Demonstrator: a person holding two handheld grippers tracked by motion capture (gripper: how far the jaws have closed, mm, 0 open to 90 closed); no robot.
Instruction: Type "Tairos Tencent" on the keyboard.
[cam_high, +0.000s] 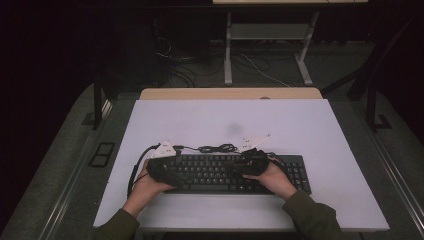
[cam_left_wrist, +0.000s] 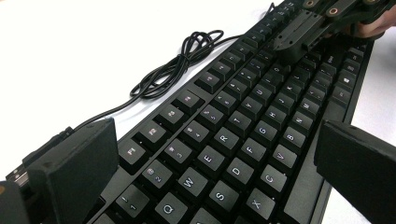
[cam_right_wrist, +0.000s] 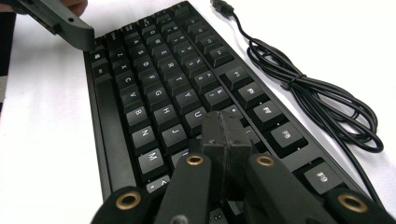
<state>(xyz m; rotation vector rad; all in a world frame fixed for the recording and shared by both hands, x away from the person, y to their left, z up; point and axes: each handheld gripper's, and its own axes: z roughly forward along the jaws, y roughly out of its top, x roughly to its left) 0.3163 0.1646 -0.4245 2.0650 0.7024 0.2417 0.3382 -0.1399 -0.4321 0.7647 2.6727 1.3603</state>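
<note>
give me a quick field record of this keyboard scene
surface: white table
main object: black keyboard, lying flat near the person's edge
cable: keyboard cable, coiled in a bundle on the table just beyond the keyboard
left hand-held gripper: jaws wide open, spanning the keyboard's left end
right hand-held gripper: jaws closed together, tip over the keys of the right-hand letter area
contact with keys: cannot tell
</note>
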